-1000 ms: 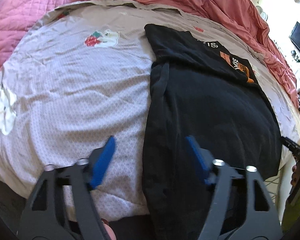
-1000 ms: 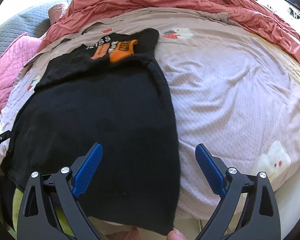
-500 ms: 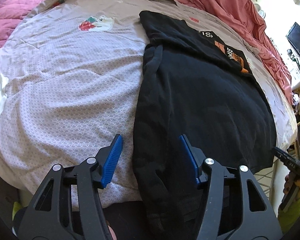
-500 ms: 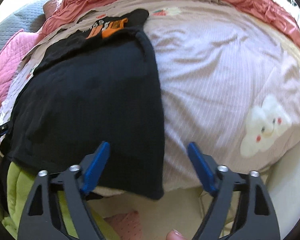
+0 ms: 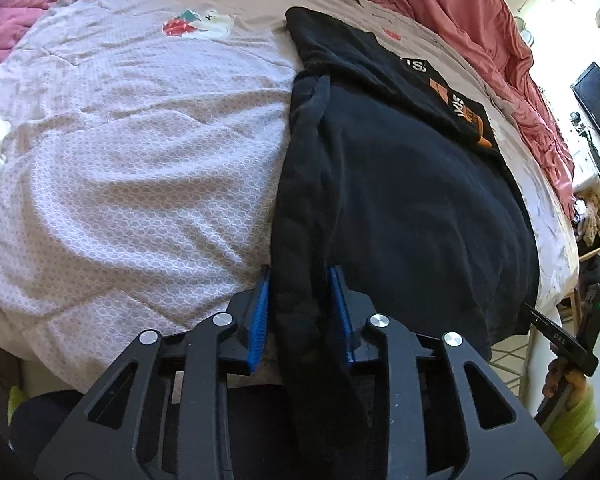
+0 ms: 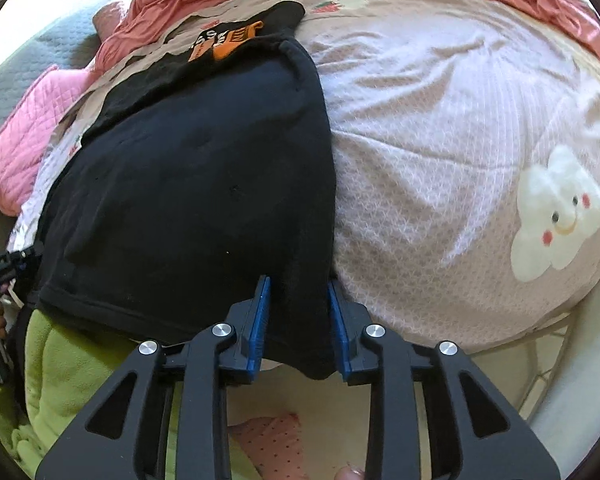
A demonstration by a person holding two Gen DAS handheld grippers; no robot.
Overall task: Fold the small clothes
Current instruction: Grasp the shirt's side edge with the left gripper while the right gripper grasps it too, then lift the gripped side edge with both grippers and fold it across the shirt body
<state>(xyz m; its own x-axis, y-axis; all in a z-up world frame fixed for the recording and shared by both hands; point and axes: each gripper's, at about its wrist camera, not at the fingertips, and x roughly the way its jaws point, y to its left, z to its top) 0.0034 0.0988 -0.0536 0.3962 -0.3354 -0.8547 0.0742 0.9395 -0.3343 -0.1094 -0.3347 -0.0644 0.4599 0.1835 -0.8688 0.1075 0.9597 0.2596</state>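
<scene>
T-shirt [image 5: 412, 184] on bedsheet [image 5: 140, 152] — blanket [image 5: 452, 12] behind

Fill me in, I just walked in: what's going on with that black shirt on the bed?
A person is folding a black T-shirt spread on the bed, a handheld gripper in each hand. The left gripper is pinched on the bunched left edge near the hem; the right gripper is pinched on the hem corner at the right edge. The shirt lies flat, not yet lifted.

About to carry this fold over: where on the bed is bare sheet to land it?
Bare sheet lies between the black shirt and the cloud print, up to the red blanket. In the left view, it is bare from the shirt's edge to the strawberry print. It is crowded by the pink quilt.
</scene>
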